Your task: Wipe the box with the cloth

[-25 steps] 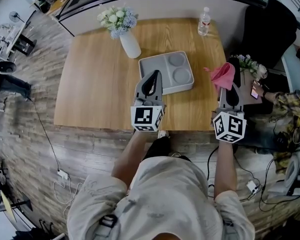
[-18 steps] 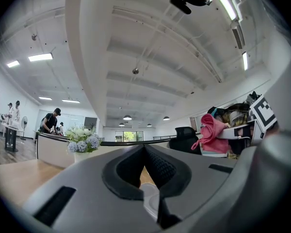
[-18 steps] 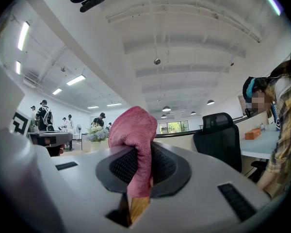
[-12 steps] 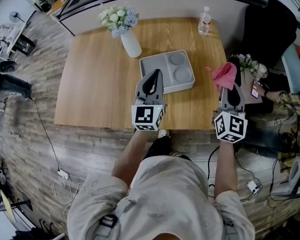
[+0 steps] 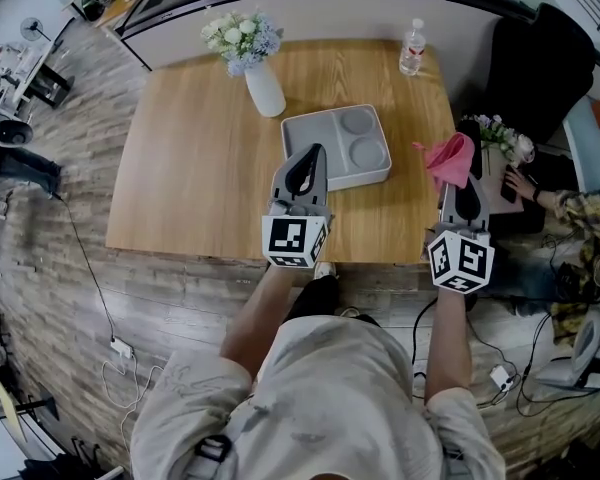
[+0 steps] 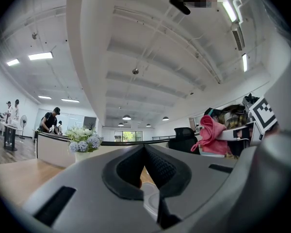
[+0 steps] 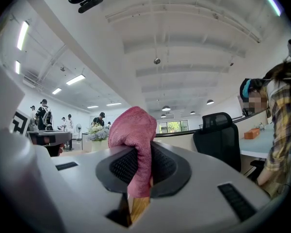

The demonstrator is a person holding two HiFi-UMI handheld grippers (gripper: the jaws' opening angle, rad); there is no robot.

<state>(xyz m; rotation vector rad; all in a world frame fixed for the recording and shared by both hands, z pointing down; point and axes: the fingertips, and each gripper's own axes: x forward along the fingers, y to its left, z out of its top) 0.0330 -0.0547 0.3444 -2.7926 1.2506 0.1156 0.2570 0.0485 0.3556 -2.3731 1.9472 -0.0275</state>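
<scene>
The box is a shallow grey tray-like container (image 5: 310, 136) with two round wells, resting on the wooden table (image 5: 200, 168) near its middle. My left gripper (image 5: 305, 164) hovers over the box's near edge, tilted upward, shut with nothing between its jaws; the left gripper view mostly shows ceiling. The pink cloth (image 5: 448, 156) hangs bunched from my right gripper (image 5: 463, 176), which is shut on it at the table's right edge. In the right gripper view the cloth (image 7: 136, 140) stands pinched between the black pads (image 7: 165, 165). The left gripper view catches the cloth (image 6: 208, 136) off to the right.
A white vase of flowers (image 5: 256, 72) stands behind the box to the left. A water bottle (image 5: 412, 46) is at the far right corner. A person (image 5: 570, 203) sits to the right beside a black chair (image 5: 540, 58). A low curved wall (image 5: 310, 8) borders the table's far side.
Both grippers have stayed nearly still; the view has shifted slightly. The cloth remains held in the right gripper.
</scene>
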